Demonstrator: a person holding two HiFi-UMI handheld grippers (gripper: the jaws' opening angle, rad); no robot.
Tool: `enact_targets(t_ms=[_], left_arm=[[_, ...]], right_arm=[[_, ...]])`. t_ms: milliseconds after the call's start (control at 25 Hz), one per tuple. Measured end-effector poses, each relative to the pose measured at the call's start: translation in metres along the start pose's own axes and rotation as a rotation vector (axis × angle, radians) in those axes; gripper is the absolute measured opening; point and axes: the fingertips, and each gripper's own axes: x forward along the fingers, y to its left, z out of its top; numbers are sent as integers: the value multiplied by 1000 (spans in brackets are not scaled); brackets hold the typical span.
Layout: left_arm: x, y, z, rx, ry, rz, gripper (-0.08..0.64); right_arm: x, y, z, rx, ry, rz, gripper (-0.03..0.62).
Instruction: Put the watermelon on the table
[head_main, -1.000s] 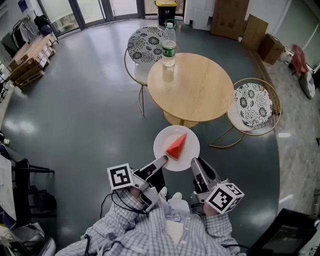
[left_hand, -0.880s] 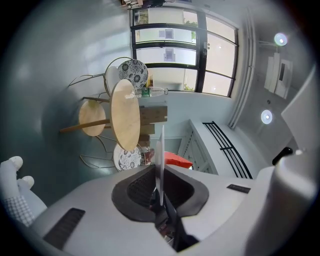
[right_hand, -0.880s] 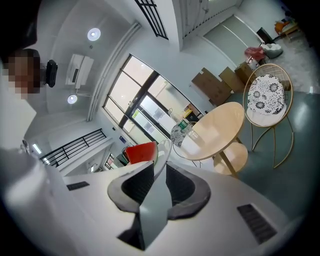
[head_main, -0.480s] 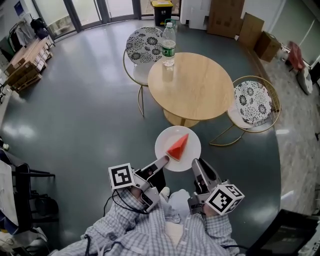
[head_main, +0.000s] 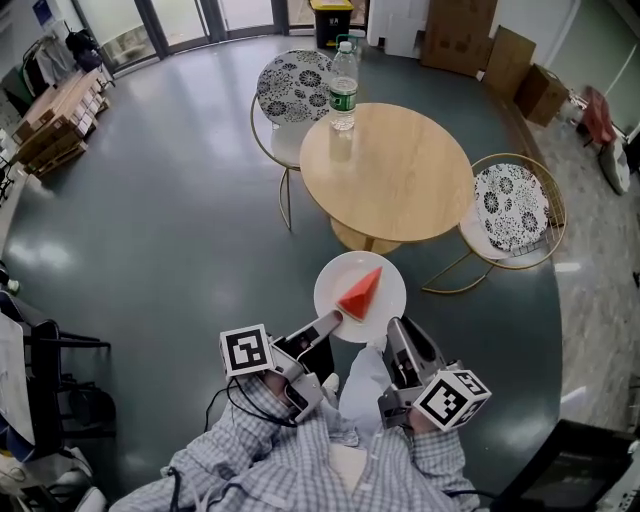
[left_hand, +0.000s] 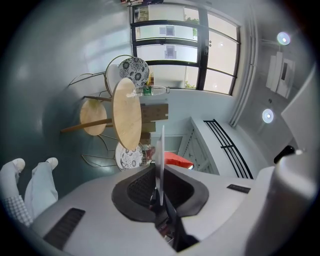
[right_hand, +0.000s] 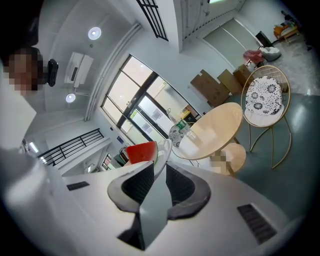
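A red wedge of watermelon (head_main: 359, 292) lies on a white plate (head_main: 385, 279) held in the air over the floor, short of the round wooden table (head_main: 390, 175). My left gripper (head_main: 333, 318) is shut on the plate's near left rim. My right gripper (head_main: 391, 327) is shut on its near right rim. In the left gripper view the plate (left_hand: 160, 165) stands edge-on between the jaws, the watermelon (left_hand: 177, 160) beside it. In the right gripper view the plate's rim (right_hand: 161, 159) sits between the pads with the watermelon (right_hand: 141, 151) behind.
A water bottle (head_main: 342, 88) stands at the table's far edge. Two patterned chairs flank the table, one at the back (head_main: 295, 88) and one at the right (head_main: 510, 207). Cardboard boxes (head_main: 505, 62) stand far right. The person's white shoes (left_hand: 31, 182) show below.
The plate with the watermelon and both grippers hold their place; only the head view has shifted slightly.
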Motion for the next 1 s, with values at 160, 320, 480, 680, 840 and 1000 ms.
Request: enact_targets(t_ms=[160, 320, 480, 680, 840, 1000], left_arm=[[12, -1, 7, 2, -17, -5, 31], [31, -1, 14, 7, -32, -4, 31], [58, -2, 19, 10, -39, 0, 31], [87, -3, 24, 4, -58, 0, 31], [125, -3, 34, 0, -83, 7, 31], [153, -5, 43, 6, -110, 12, 31]], right_arm=[[10, -7, 11, 1, -3, 22, 81], [19, -18, 28, -1, 2, 35, 81], [27, -35, 48, 1, 12, 43, 81], [37, -53, 72, -2, 22, 63, 81], [52, -76, 103, -2, 41, 83, 81], [66, -91, 128, -11, 68, 106, 81]])
